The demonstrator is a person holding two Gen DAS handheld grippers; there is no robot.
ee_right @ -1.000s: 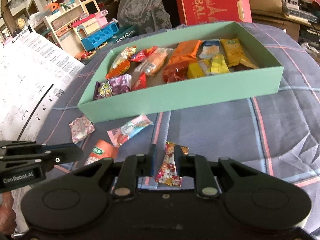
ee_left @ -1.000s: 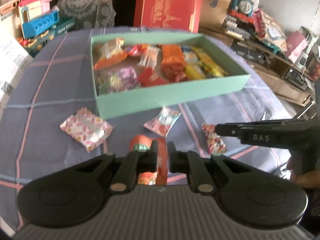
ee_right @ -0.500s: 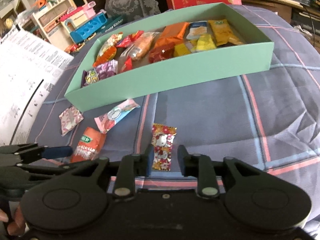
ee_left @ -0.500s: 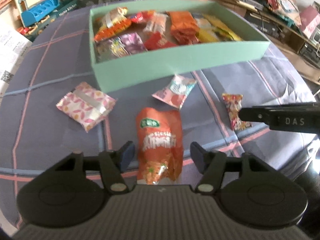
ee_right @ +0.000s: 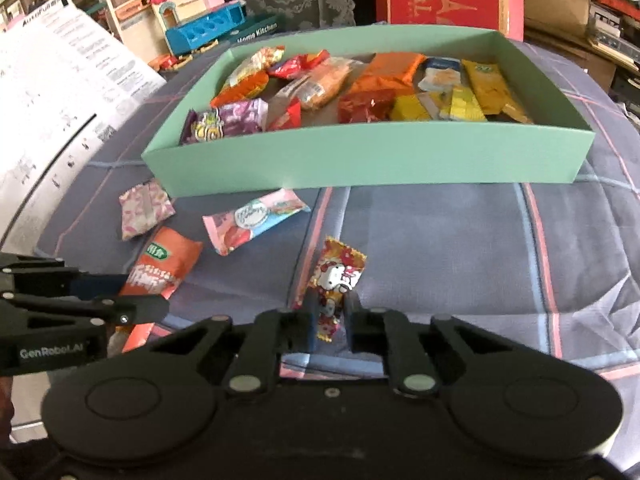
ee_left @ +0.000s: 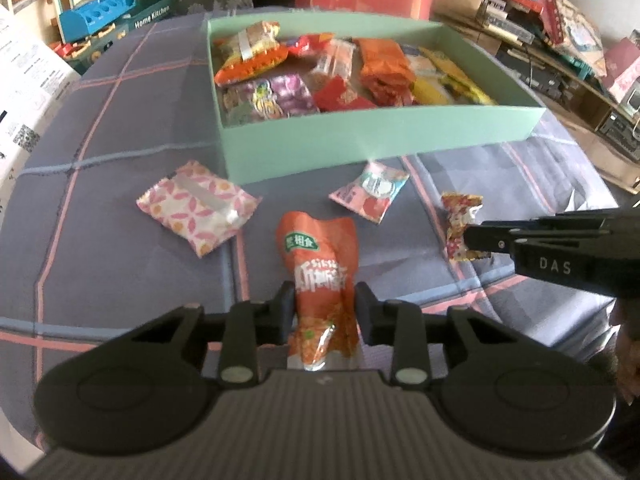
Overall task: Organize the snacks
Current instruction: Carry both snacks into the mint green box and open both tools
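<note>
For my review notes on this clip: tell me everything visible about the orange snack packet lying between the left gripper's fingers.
The orange snack packet is a glossy, crinkled plastic pouch with a green oval label near its far end, white characters across the middle and a food picture at the near end. It lies flat on the checked blue-grey cloth, lengthwise along the left gripper, in front of the green box and apart from it. The jaws are closing, one finger at each side of its near half; it touches no other snack.

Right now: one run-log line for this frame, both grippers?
left gripper: closing on orange pouch | right gripper: shut on Hello Kitty candy | both on cloth | green box: partly filled
</note>
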